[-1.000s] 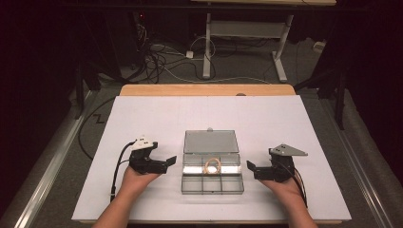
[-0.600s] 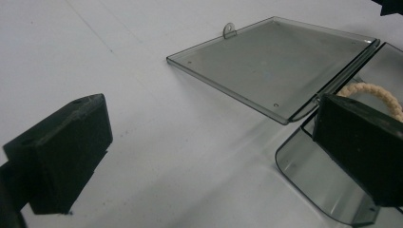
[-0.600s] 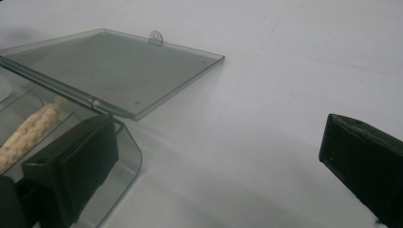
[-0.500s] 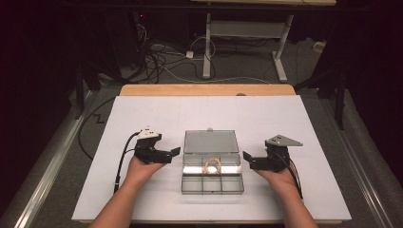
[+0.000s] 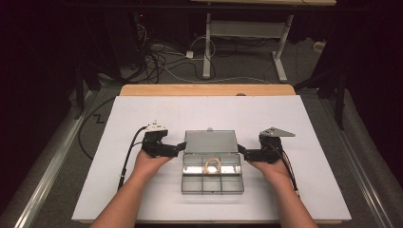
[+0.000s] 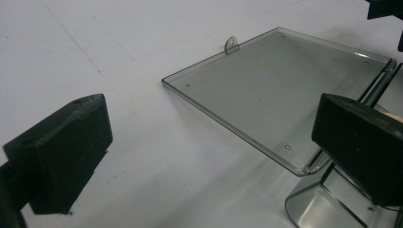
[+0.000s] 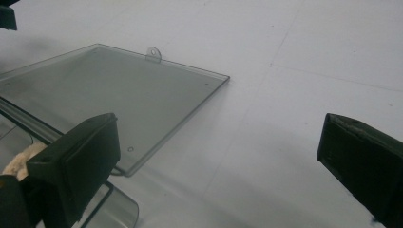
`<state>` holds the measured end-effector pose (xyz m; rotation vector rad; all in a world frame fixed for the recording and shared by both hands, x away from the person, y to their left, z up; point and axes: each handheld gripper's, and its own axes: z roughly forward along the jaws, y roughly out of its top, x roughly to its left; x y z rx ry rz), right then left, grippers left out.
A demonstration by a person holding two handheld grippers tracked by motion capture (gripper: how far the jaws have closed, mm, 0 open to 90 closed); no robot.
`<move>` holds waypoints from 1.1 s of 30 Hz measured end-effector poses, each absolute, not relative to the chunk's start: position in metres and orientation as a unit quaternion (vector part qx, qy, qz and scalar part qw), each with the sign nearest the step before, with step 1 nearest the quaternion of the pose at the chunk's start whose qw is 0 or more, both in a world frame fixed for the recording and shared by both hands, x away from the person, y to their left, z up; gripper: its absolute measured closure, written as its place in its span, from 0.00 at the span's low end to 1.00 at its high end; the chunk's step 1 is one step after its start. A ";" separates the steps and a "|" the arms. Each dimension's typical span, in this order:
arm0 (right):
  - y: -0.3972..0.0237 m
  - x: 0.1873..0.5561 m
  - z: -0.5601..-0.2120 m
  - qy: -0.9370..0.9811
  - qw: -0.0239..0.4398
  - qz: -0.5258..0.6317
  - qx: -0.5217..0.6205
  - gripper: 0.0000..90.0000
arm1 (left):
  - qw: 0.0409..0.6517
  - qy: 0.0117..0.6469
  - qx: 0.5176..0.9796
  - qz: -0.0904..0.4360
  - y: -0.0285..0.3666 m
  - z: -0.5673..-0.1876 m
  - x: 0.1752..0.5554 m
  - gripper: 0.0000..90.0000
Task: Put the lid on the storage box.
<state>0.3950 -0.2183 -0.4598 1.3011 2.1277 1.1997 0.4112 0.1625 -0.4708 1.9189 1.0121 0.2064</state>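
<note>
A clear plastic compartment box (image 5: 212, 191) sits mid-table with its lid (image 5: 210, 141) swung back flat on the white surface. A tan coiled ring (image 5: 212, 166) lies in the middle compartment of the far row. My left gripper (image 5: 179, 147) is open at the box's left side, level with the hinge. My right gripper (image 5: 240, 151) is open at the right side. In the left gripper view the jaws (image 6: 209, 152) stand wide apart, the lid (image 6: 280, 90) ahead and the box corner (image 6: 309, 209) low right. The right gripper (image 7: 218, 161) shows the lid (image 7: 119, 95) and a bit of the tan ring (image 7: 19, 164).
White sheet (image 5: 142, 114) covers the table, with a wooden edge (image 5: 206, 89) at the back. Beyond it, cables (image 5: 157, 57) and a desk frame (image 5: 280, 57) stand on the dark floor. A black cable (image 5: 129, 154) trails from the left gripper.
Both grippers have moved away from the person and slightly inward, from beside the box's middle to its hinge line. The box and lid have not moved.
</note>
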 end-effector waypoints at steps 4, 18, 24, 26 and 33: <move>-0.210 0.401 -0.460 0.760 0.178 0.421 0.461 0.02 | 0.462 0.411 0.782 0.079 0.158 -0.473 0.413 0.00; -0.188 0.417 -0.470 0.770 0.133 0.410 0.470 0.08 | 0.462 0.416 0.780 0.064 0.152 -0.478 0.413 0.00; -0.190 0.421 -0.475 0.767 0.106 0.412 0.480 0.12 | 0.455 0.413 0.786 0.060 0.149 -0.482 0.413 0.00; -0.190 0.421 -0.475 0.765 0.095 0.416 0.482 0.16 | 0.452 0.413 0.788 0.061 0.148 -0.483 0.413 0.00; -0.190 0.422 -0.477 0.759 0.048 0.426 0.490 0.19 | 0.448 0.411 0.791 0.066 0.147 -0.483 0.412 0.00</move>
